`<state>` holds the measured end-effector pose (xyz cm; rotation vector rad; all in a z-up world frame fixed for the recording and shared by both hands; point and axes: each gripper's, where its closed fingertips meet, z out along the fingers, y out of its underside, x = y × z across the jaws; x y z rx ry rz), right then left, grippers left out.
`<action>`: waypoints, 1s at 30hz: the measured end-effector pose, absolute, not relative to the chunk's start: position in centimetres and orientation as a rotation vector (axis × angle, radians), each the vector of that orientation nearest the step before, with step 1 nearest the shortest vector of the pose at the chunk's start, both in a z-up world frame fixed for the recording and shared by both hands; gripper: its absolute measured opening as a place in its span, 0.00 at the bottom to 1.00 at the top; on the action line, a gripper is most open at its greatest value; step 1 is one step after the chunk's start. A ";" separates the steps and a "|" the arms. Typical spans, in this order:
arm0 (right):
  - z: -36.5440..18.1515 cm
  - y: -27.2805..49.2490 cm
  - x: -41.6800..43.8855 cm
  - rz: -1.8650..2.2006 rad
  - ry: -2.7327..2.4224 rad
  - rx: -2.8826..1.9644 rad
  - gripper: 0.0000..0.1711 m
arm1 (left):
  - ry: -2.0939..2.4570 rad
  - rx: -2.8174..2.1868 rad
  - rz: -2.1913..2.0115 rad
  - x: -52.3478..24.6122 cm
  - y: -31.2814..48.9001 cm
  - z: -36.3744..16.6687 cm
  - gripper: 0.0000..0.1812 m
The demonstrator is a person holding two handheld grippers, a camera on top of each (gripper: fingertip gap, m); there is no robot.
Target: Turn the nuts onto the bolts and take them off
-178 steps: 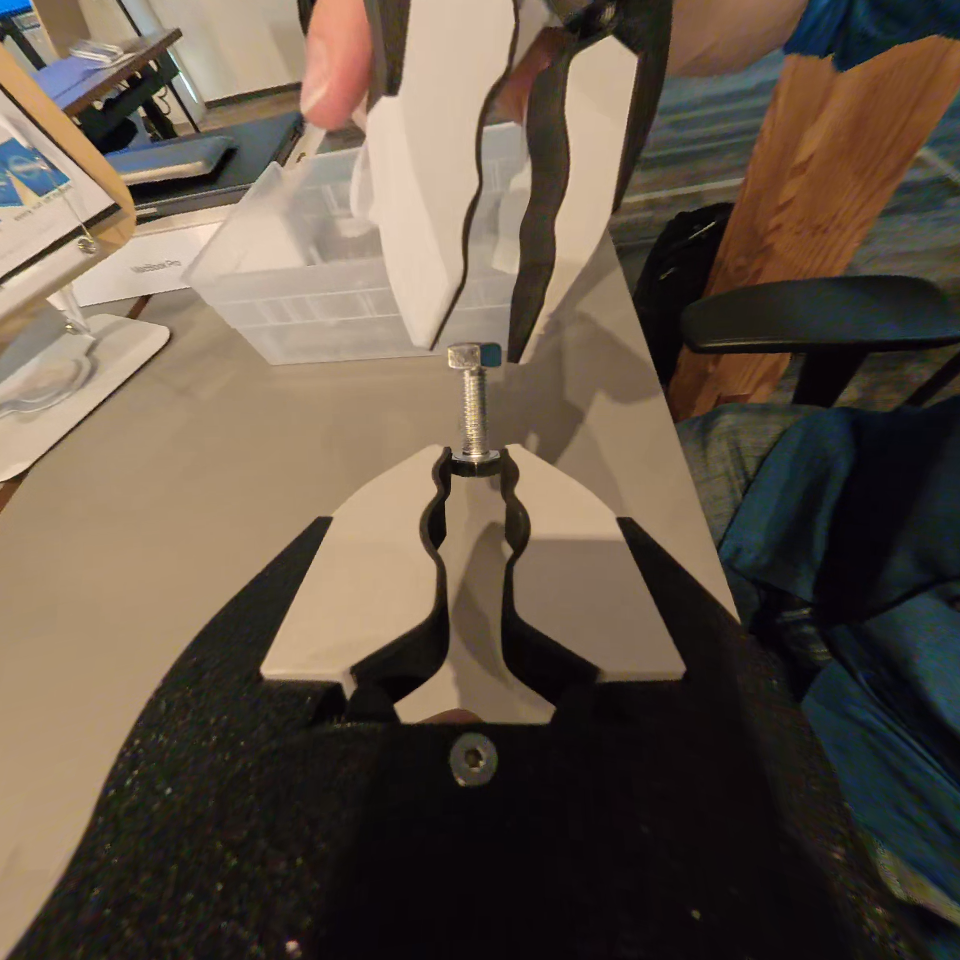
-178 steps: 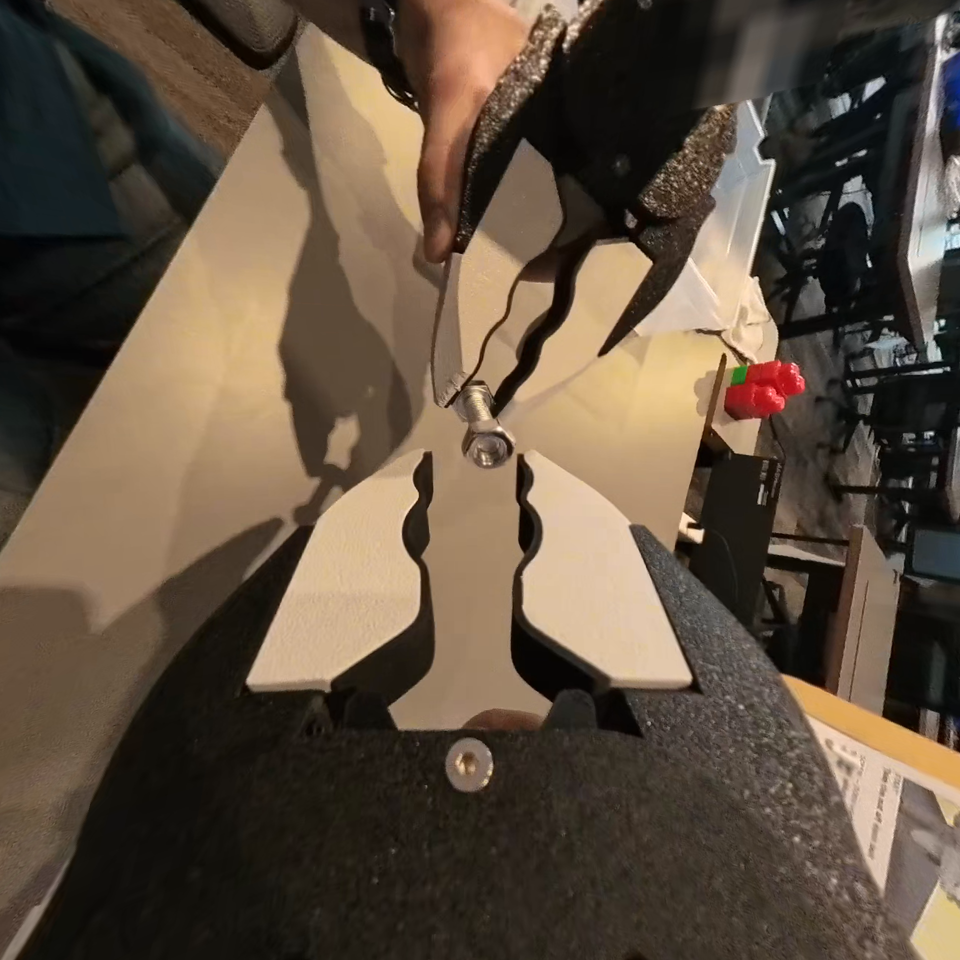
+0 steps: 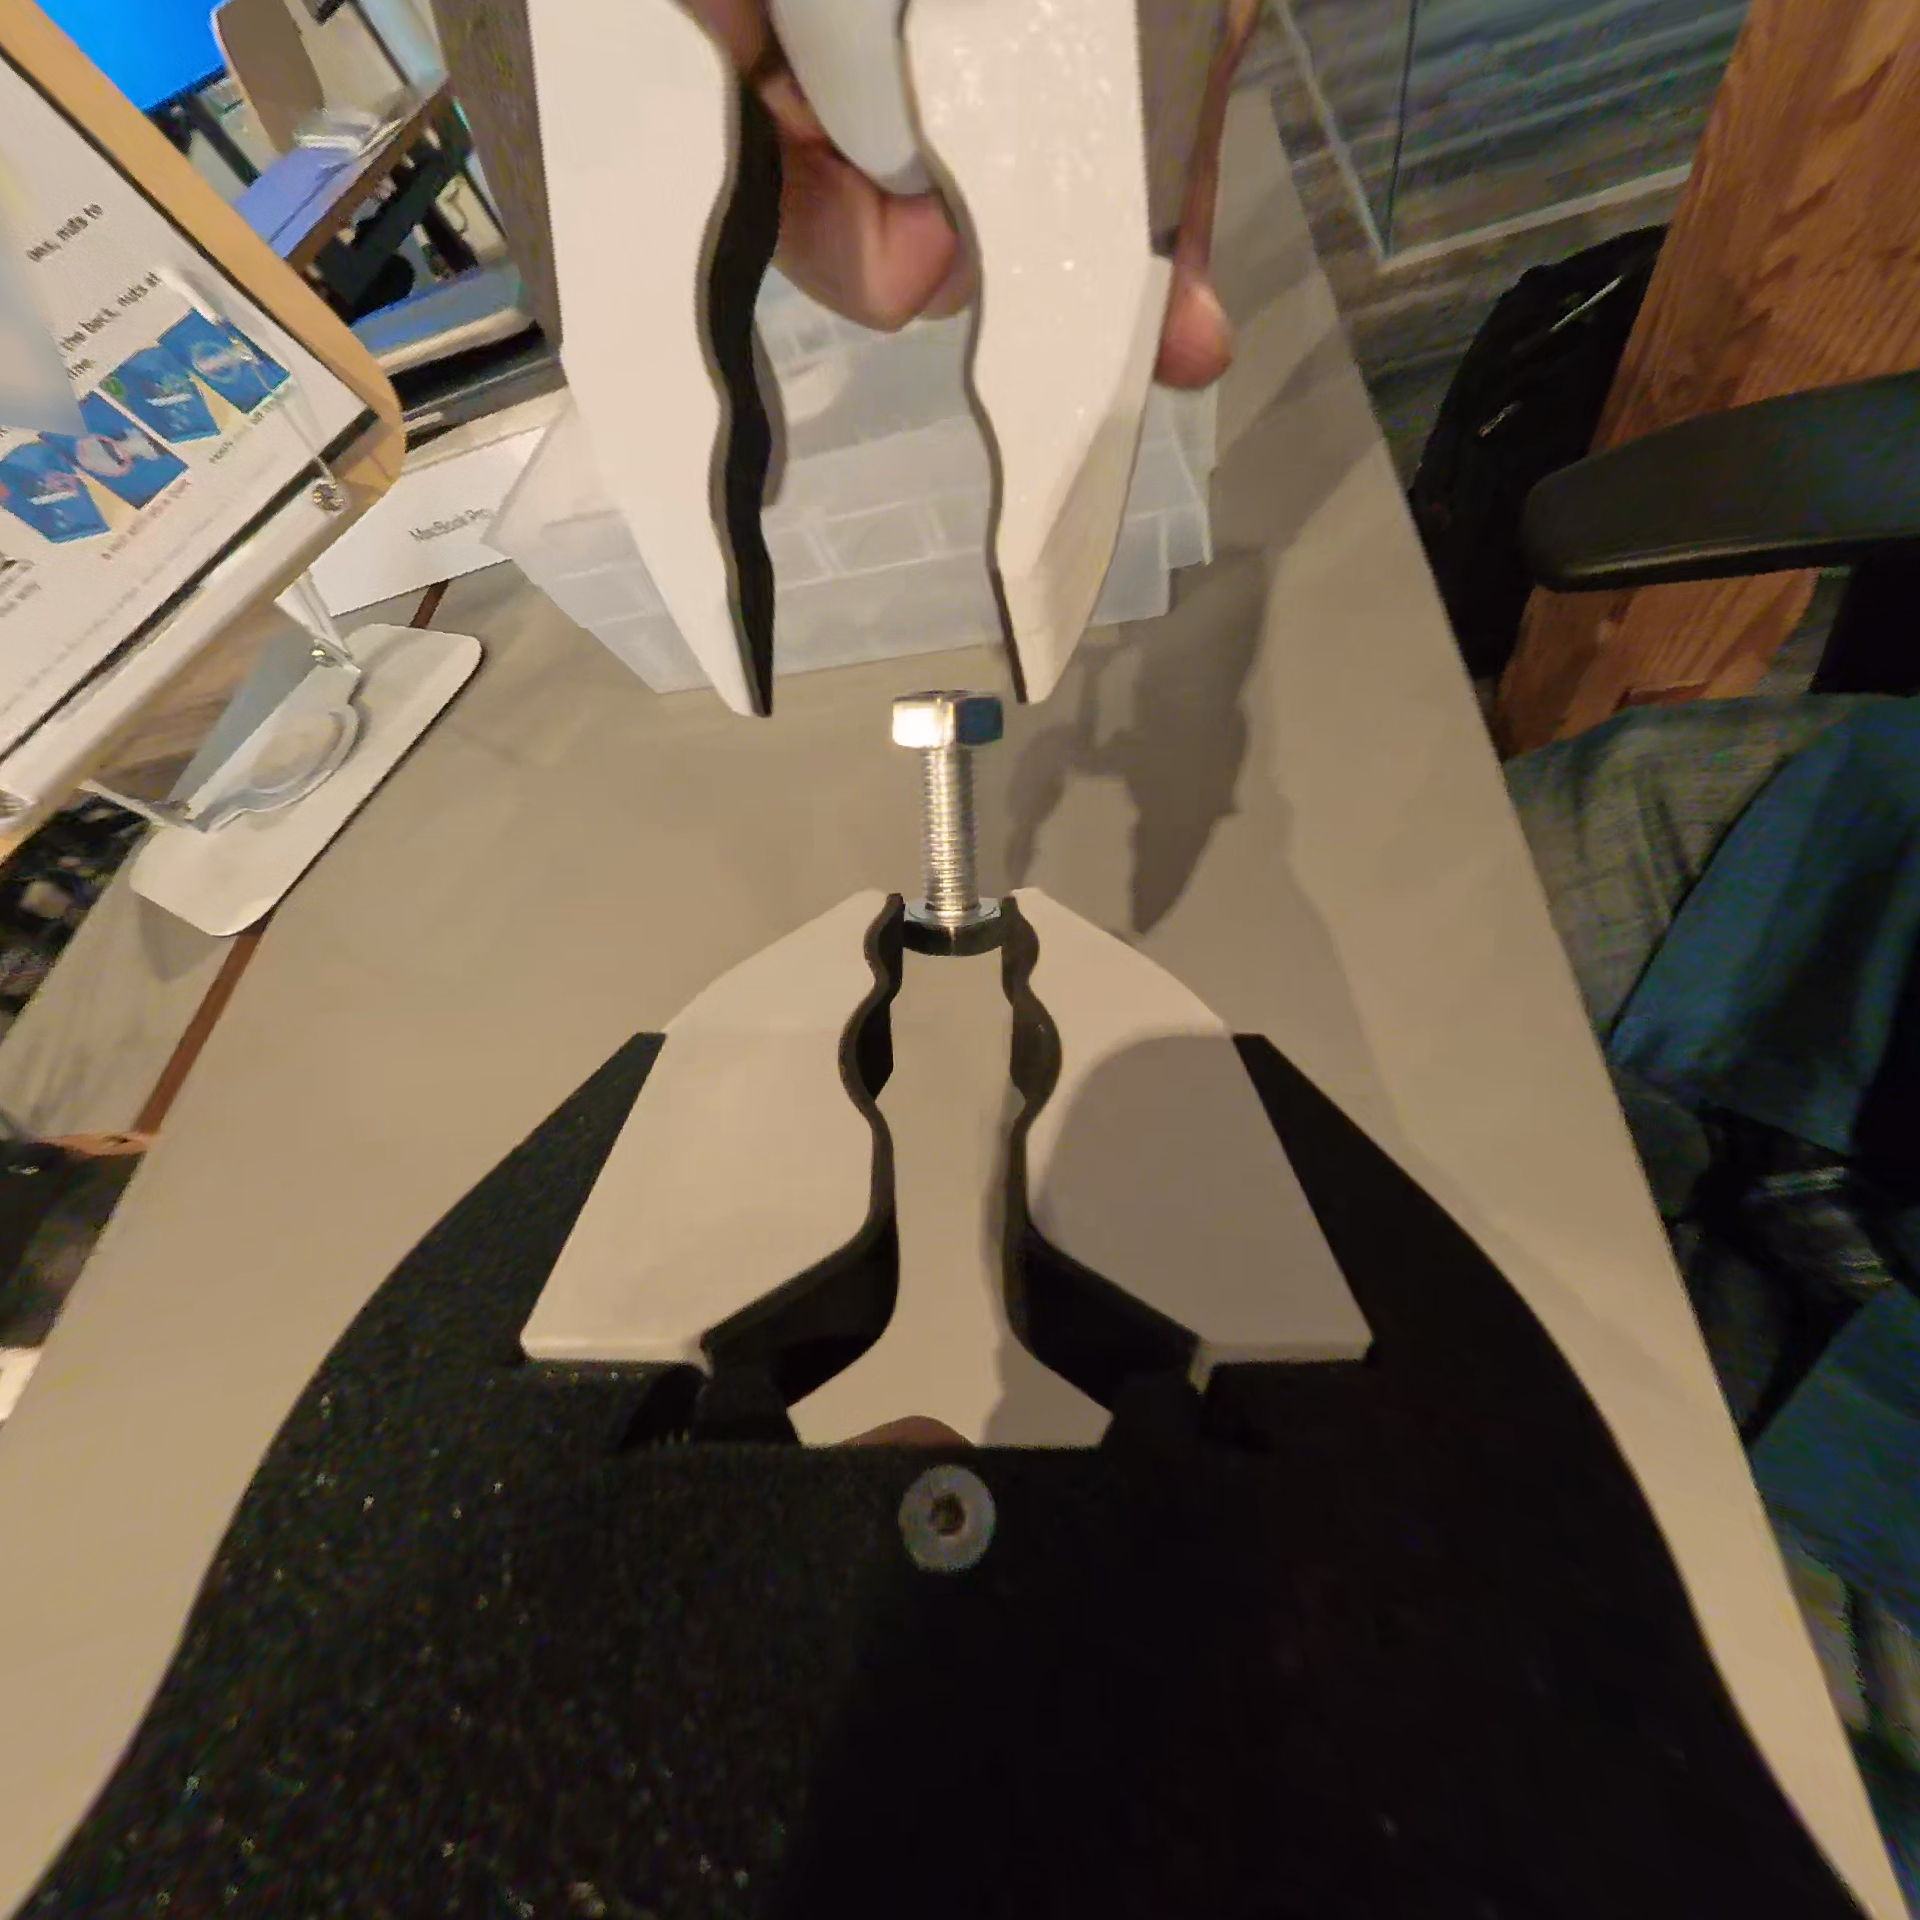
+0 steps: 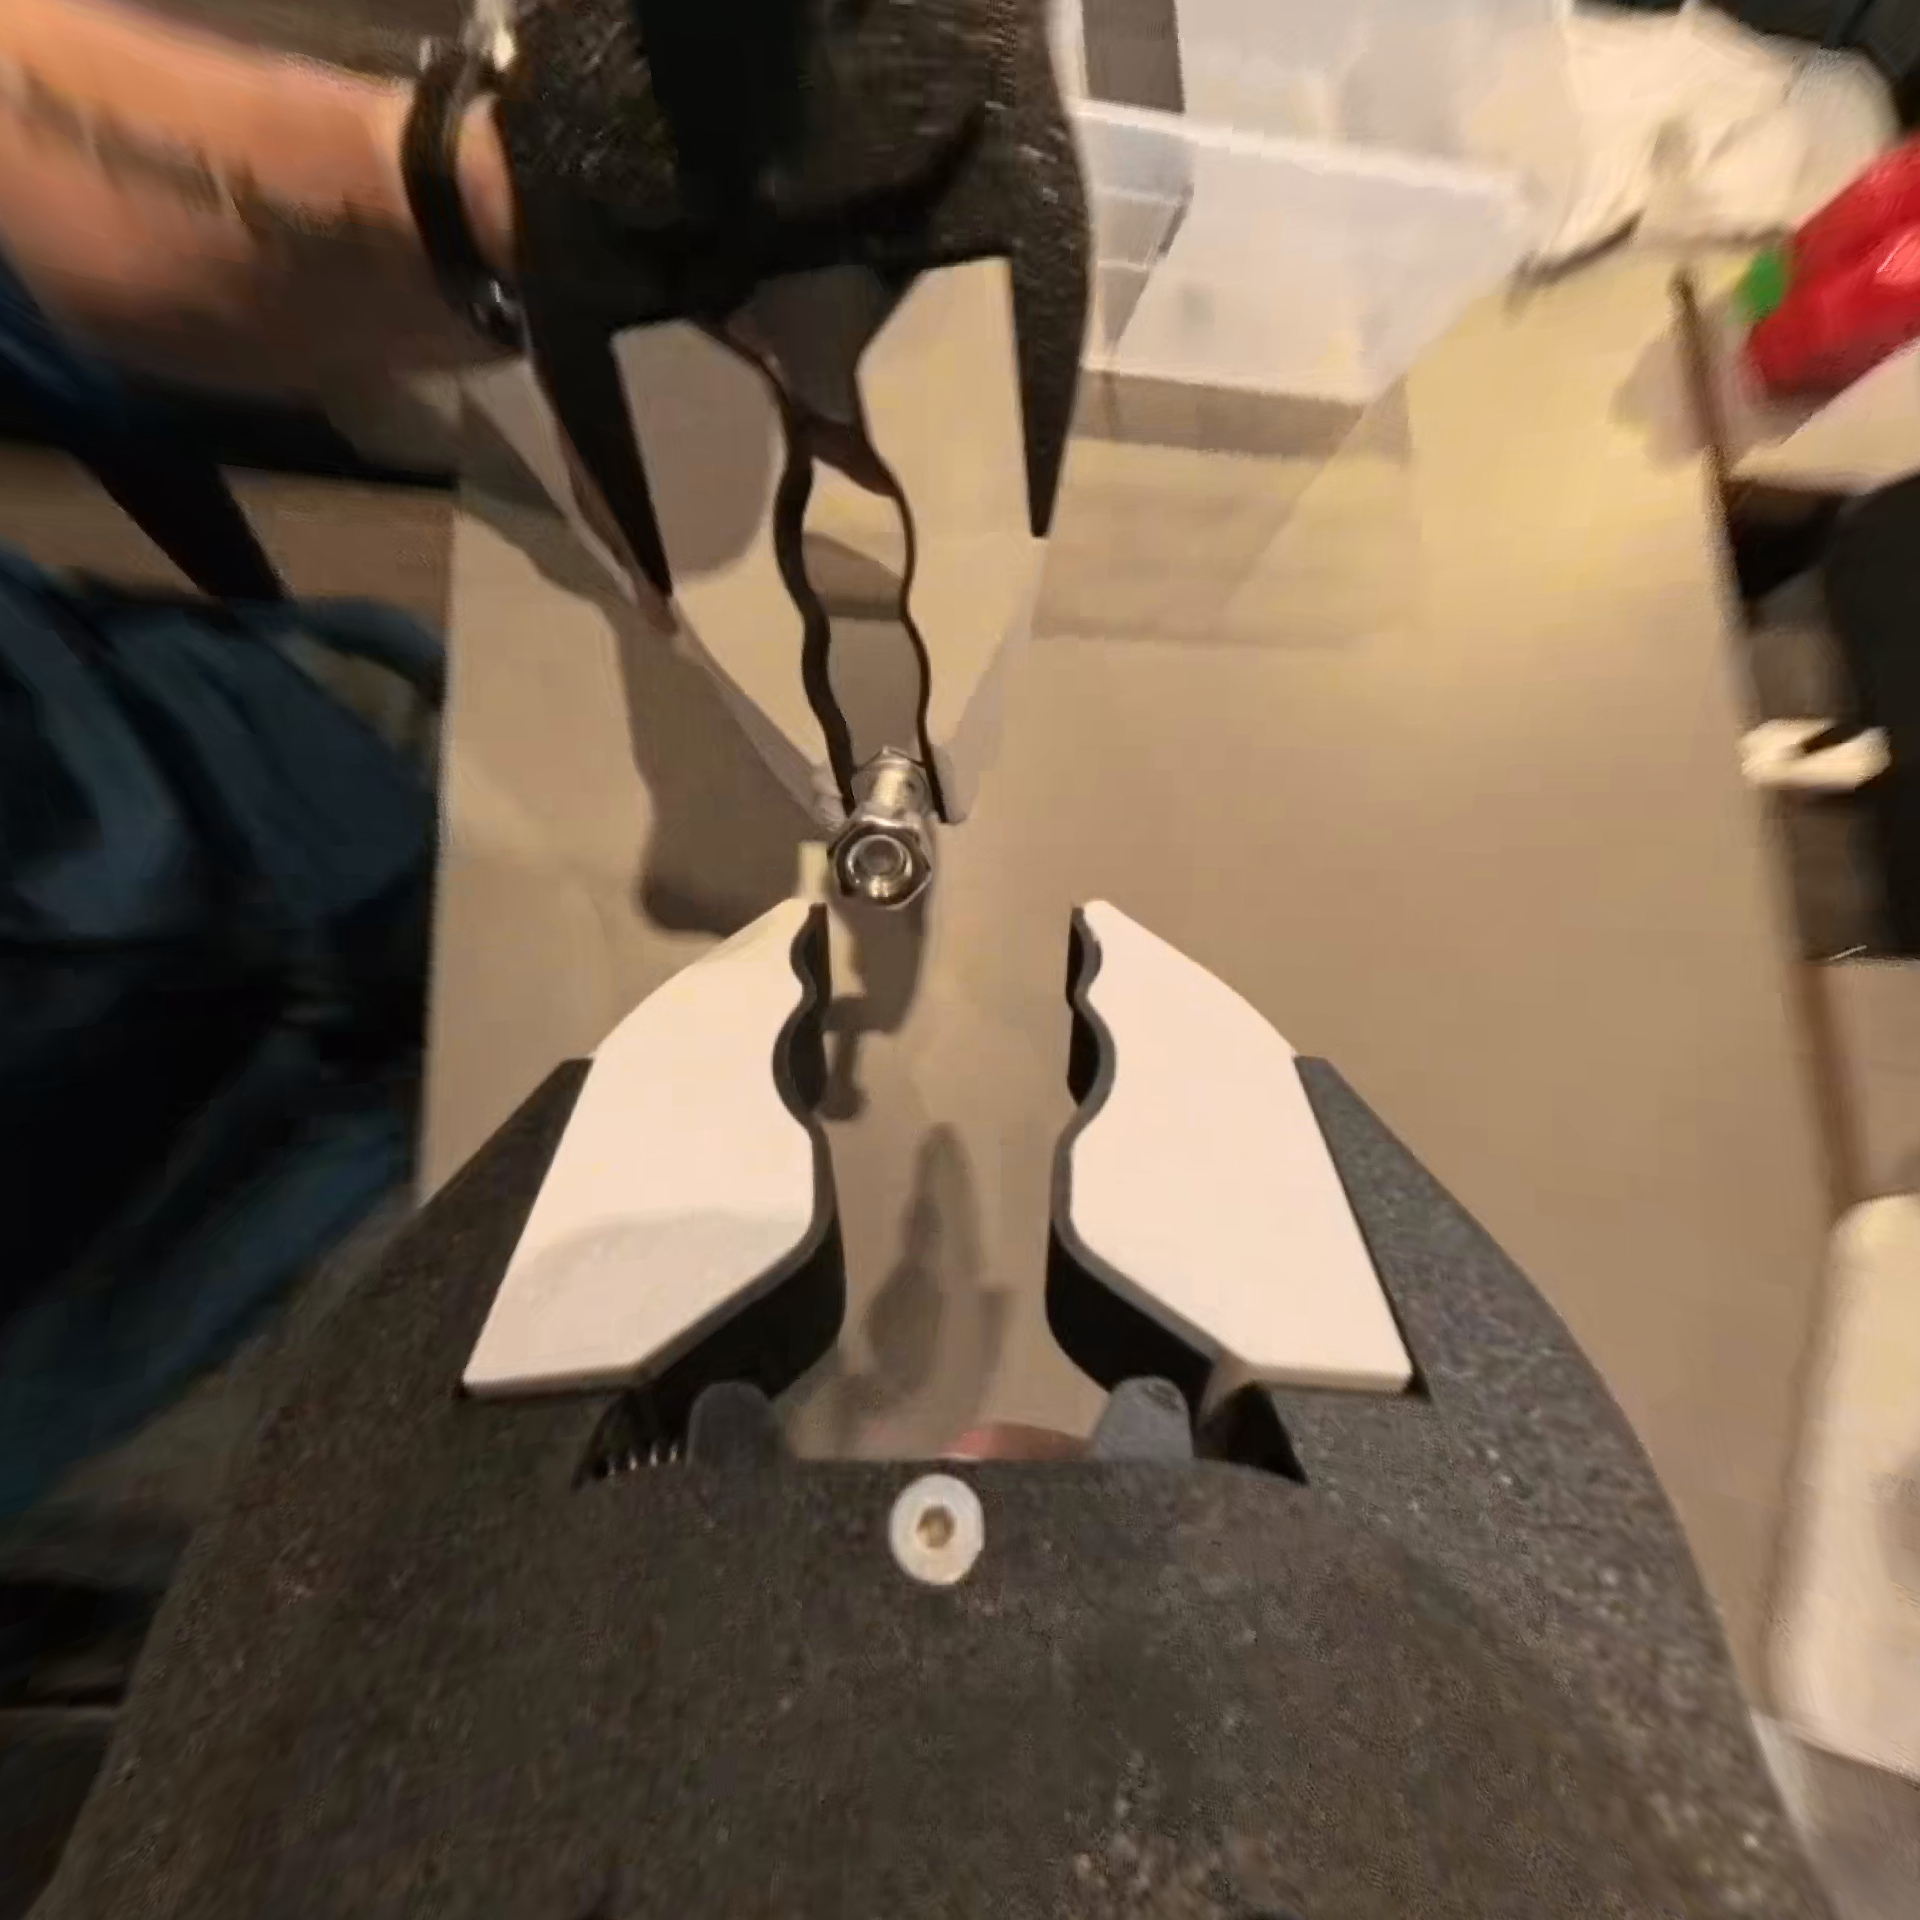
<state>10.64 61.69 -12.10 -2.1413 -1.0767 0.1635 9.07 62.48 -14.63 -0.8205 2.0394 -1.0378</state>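
The left gripper [image 3: 951,920] has its jaws pinching the small dark hex nut [image 3: 952,937] right at the tips, with the shiny threaded steel bolt [image 3: 947,821] sticking straight out beyond them over the grey bench [image 3: 468,987]. The right gripper [image 3: 888,701] hangs jaws spread, tips either side of the bolt's hex head. I'd square up on two flats before squeezing, then twist in short turns. The right wrist view is smeared, so I can't tell how much thread is engaged.
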 end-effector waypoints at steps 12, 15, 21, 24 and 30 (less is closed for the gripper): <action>-12.3 61.3 9.5 0.034 -1.365 -1.984 0.12 | 2.064 -0.825 -1.097 8.9 62.0 -14.8 0.09; -12.5 61.1 9.3 0.081 -1.335 -2.006 0.09 | 2.066 -0.826 -1.088 8.9 62.1 -14.9 0.09; -12.9 61.0 9.5 0.351 -1.012 -2.256 0.09 | 2.061 -0.829 -0.952 9.3 62.7 -15.3 0.09; -13.2 60.9 9.6 0.569 -0.756 -2.379 0.09 | 2.062 -0.834 -0.901 9.3 63.0 -15.6 0.09; -13.0 60.7 9.4 0.944 -0.432 -2.405 0.08 | 2.059 -0.837 -0.890 9.5 63.0 -15.7 0.09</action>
